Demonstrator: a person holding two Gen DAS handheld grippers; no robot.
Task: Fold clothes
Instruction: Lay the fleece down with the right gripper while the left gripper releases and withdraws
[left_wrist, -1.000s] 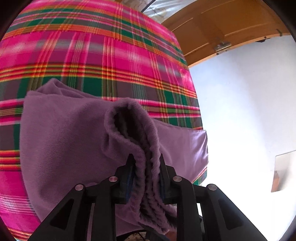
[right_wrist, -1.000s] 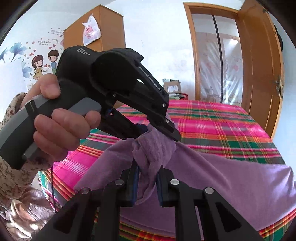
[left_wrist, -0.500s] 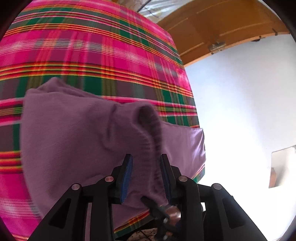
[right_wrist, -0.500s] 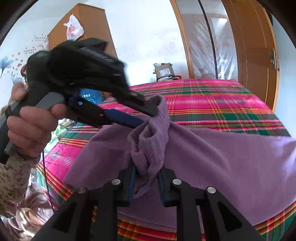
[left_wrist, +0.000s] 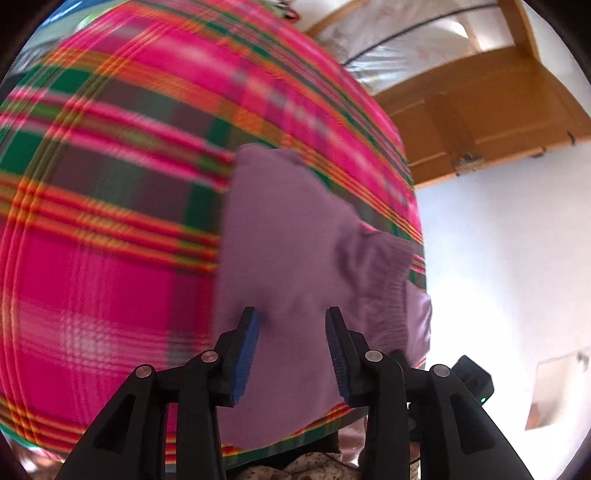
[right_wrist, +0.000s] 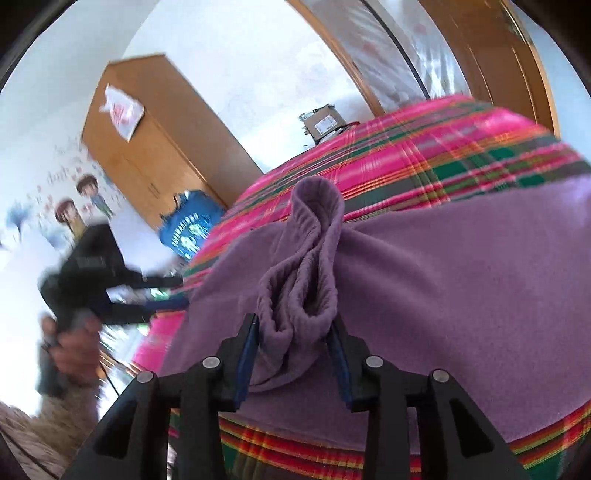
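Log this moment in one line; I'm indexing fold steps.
garment: purple sweater on plaid bed | left gripper: opening, clear | right gripper: opening, ribbed hem between

No legible text (print blurred)

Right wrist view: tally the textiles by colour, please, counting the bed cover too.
Purple: 1, the garment bunched between the right gripper and its opening jaws.
Pink plaid: 1, the bed cover.
Blue: 1, a printed item beside the bed.
Total: 3
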